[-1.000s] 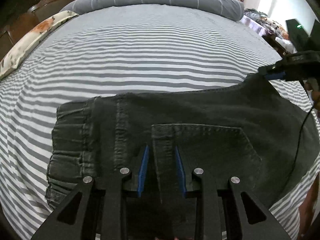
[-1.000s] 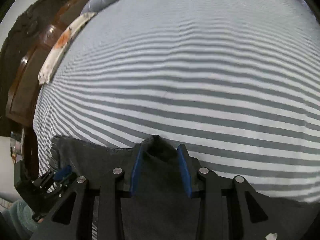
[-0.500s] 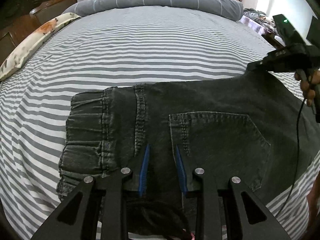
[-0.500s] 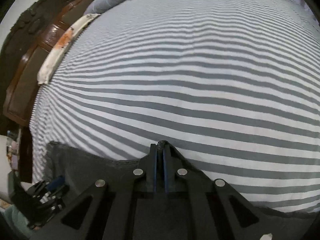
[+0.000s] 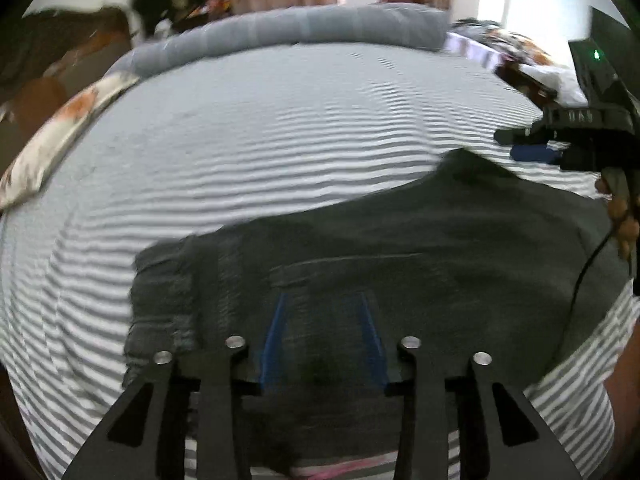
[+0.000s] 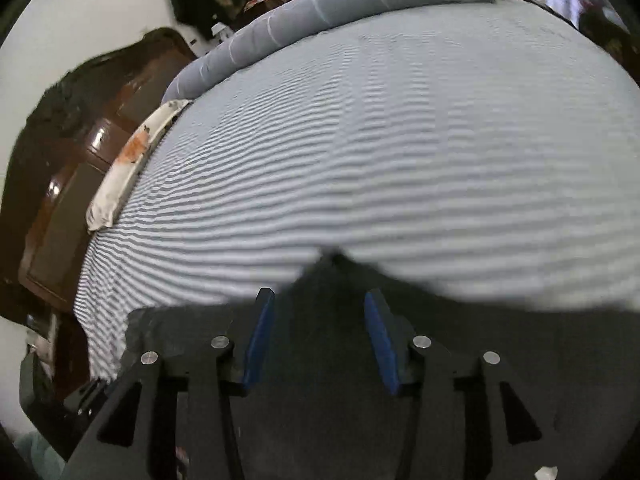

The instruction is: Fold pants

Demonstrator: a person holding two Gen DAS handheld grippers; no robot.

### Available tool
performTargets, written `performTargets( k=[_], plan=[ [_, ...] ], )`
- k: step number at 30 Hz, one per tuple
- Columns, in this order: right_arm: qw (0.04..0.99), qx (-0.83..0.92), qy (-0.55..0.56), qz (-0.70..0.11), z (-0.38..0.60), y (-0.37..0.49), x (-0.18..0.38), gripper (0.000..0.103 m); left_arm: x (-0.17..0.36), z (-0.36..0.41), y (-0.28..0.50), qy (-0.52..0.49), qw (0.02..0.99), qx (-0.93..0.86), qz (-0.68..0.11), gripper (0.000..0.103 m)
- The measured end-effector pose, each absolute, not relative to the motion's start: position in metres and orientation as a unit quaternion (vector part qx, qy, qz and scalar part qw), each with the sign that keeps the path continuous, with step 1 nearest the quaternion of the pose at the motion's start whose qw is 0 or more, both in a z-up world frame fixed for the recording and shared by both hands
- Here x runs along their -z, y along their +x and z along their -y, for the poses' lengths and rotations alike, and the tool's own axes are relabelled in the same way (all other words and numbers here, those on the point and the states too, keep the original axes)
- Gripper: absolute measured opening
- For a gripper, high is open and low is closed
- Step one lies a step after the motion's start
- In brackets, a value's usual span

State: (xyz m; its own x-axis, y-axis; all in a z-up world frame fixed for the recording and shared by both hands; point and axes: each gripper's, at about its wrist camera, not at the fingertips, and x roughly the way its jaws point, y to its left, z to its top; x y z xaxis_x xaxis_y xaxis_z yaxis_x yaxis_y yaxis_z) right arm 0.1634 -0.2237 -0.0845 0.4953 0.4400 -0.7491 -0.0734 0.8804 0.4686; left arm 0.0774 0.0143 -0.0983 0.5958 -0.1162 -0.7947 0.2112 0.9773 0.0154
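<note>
The dark grey pants (image 5: pixel 400 240) lie folded on the striped bed sheet (image 5: pixel 280 140), waistband to the left. My left gripper (image 5: pixel 322 300) hovers over the pocket area with its jaws opening; the cloth lies under the pads, not pinched. My right gripper (image 6: pixel 318 296) is also opening, just short of a raised corner of the pants (image 6: pixel 336 258), with dark cloth below its fingers and nothing pressed between them. In the left wrist view the right gripper (image 5: pixel 532 148) sits beside that same peaked corner at the right. Both views are blurred by motion.
A rolled grey blanket (image 5: pixel 300 28) lies along the far edge of the bed. A floral pillow (image 5: pixel 60 128) and a dark wooden headboard (image 6: pixel 60 160) are at the left. A person's hand (image 5: pixel 624 208) and a black cable (image 5: pixel 588 264) show at the right.
The right gripper, shut on the pants corner half a second ago, has opened and let it go. The left jaws have widened. Both grippers have drawn back and risen from the pants.
</note>
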Motion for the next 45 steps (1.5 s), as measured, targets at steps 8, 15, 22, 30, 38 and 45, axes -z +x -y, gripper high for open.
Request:
performTargets(
  k=[8,15,22,30,38,45],
  plan=[
    [0.834,-0.087,0.246,-0.487,0.313,0.085,0.115,0.045,0.096,0.063,0.065,0.094,0.875,0.167,-0.444,0.044],
    [0.844,0.016,0.307,-0.440,0.457,0.019,0.126,0.045,0.100,0.130,0.068,0.108,0.862,0.206,-0.451,0.044],
    [0.843,0.080,0.355,-0.396,0.594,-0.023,0.140,0.045,0.107,0.203,0.074,0.125,0.852,0.231,-0.453,0.044],
    [0.829,0.044,0.377,-0.410,0.655,-0.012,0.174,0.041,0.112,0.287,0.072,0.158,0.844,0.263,-0.441,0.044],
    [0.836,-0.067,0.341,-0.424,0.635,-0.004,0.184,0.034,0.125,0.329,0.077,0.171,0.838,0.269,-0.442,0.044],
    [0.834,-0.074,0.343,-0.425,0.633,-0.008,0.187,0.012,0.142,0.340,0.080,0.188,0.833,0.261,-0.450,0.044]
  ],
)
